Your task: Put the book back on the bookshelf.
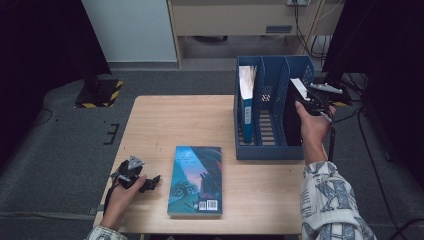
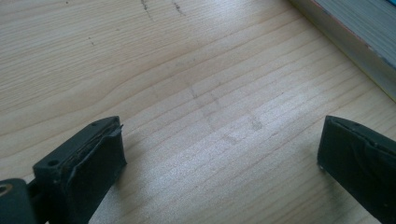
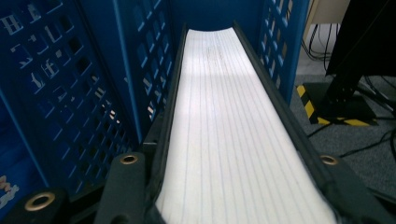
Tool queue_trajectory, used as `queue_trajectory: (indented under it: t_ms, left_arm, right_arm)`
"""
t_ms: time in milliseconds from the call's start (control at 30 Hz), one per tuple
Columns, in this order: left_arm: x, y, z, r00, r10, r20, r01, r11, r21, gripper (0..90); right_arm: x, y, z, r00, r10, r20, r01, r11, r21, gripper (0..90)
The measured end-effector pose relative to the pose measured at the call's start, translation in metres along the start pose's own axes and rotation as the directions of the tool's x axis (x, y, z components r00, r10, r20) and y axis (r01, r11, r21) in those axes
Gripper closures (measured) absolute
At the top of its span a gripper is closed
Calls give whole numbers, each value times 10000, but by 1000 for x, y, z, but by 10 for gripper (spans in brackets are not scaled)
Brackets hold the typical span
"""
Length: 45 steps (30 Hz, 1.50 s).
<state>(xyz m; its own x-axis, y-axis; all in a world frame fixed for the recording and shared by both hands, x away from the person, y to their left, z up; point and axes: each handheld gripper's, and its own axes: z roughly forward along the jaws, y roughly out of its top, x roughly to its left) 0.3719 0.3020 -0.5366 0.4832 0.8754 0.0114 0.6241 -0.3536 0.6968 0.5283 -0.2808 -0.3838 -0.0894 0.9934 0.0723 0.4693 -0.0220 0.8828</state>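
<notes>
At the near left corner of the counter (image 1: 150,120) the left gripper (image 1: 150,183) lies low on the wood in the person's hand, its jaws spread wide with bare wood grain between them. Just to its right a teal-covered book (image 1: 196,180) lies flat, back cover up. Farther back on the right stands a blue file rack (image 1: 270,107) with three upright compartments; a blue-spined book (image 1: 246,102) stands in the left one. The right gripper (image 1: 311,100) is clamped on a black-covered book (image 3: 233,140) by its two covers, page edges facing the gripper's camera. That book stands in the rack's right compartment, leaning toward the hand.
</notes>
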Motion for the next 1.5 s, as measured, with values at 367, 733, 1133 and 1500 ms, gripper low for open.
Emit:
queue_trajectory:
  t_ms: [367, 733, 1133, 1500]
  left_arm:
    - [0, 0, 0, 10000, -2, 12, 2, 10000, 2, 0]
    - [0, 0, 0, 10000, 6, 11, -6, 10000, 3, 0]
    - [0, 0, 0, 10000, 16, 22, -16, 10000, -4, 0]
    - [0, 0, 0, 10000, 35, 36, -35, 10000, -1, 0]
  right_arm:
    - [0, -6, -12, 9999, -77, -94, 81, 9992, 385, 516]
    - [8, -13, -17, 9989, -463, -100, 467, 9978, 475, 512]
    - [6, -12, -16, 9998, -44, -213, 53, 9991, 421, 479]
    - [4, -10, -12, 9938, 1019, -434, -1010, 9946, 236, 434]
